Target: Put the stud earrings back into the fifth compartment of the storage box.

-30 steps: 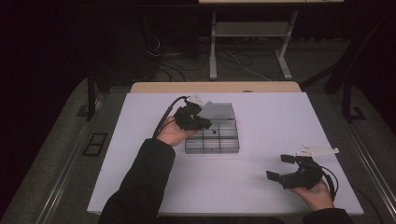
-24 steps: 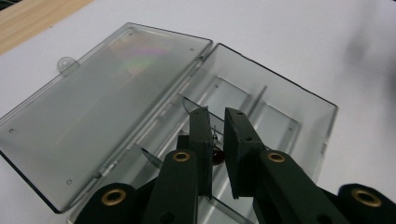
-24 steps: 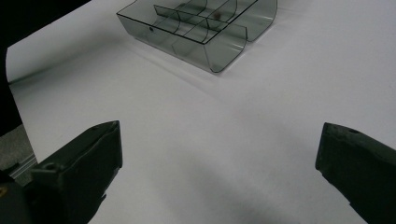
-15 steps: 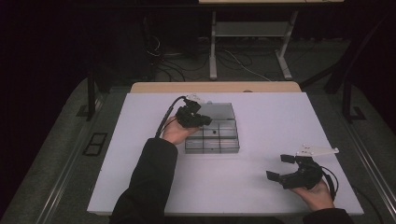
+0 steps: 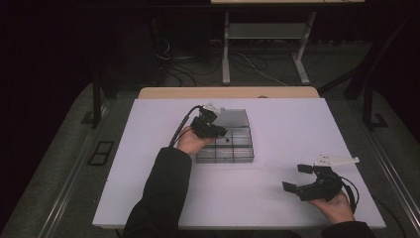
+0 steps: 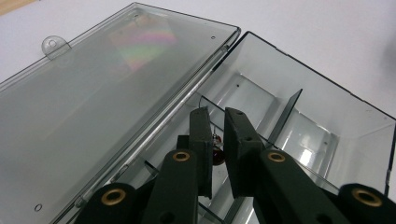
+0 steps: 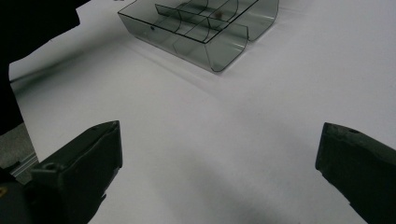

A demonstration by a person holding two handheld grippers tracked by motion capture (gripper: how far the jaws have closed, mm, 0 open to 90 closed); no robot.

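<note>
A smoky clear compartment box (image 5: 241,154) lies mid-table with its lid (image 5: 234,118) folded open behind it. My left gripper (image 5: 216,132) hangs over the box's left compartments, pointing down into them. In the left gripper view its jaws (image 6: 215,117) are shut on a small dark red bead on a thin wire (image 6: 217,152), above a divider, with the lid (image 6: 93,93) to the left. My right gripper (image 5: 298,179) rests near the table's front right, open, with nothing between its fingers (image 7: 219,140). A small dark item (image 5: 227,141) lies in a middle compartment.
The white table (image 5: 148,188) has a wooden strip (image 5: 228,92) along its far edge. Behind it stand desk legs and cables (image 5: 247,59) on the dark floor. The person's left sleeve (image 5: 163,198) comes in from the front edge. The box (image 7: 201,42) lies well ahead of the right gripper.
The left gripper has sunk a little toward the box's compartments. The right gripper and the box have stayed where they were.
</note>
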